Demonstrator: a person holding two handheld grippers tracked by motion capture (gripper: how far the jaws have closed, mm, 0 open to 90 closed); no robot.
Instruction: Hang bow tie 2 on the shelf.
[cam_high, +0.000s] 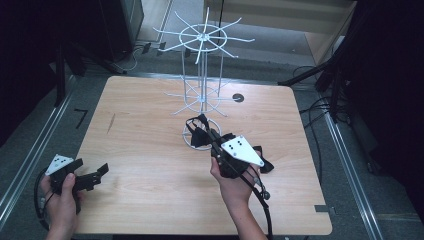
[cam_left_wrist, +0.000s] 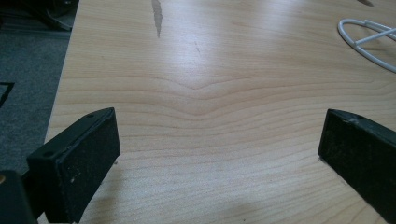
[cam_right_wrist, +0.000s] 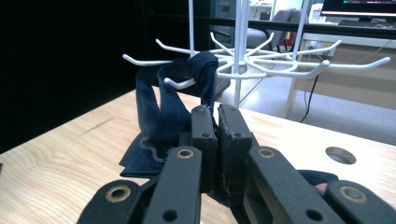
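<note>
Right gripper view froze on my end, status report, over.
Right gripper jaws shut on dark cloth, cloth looped over a lower hook of the white wire rack. Left gripper open, low over bare table. Nothing in the way.

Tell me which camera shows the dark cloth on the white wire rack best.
The right gripper view: the dark cloth hangs over a hook of the white wire rack, close up, its end pinched in the right gripper. The high view shows it small and partly hidden. The left gripper view shows bare table.

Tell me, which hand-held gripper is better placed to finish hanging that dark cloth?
Right hand-held gripper: shut on the dark cloth at the white rack. Left is open, away.
</note>
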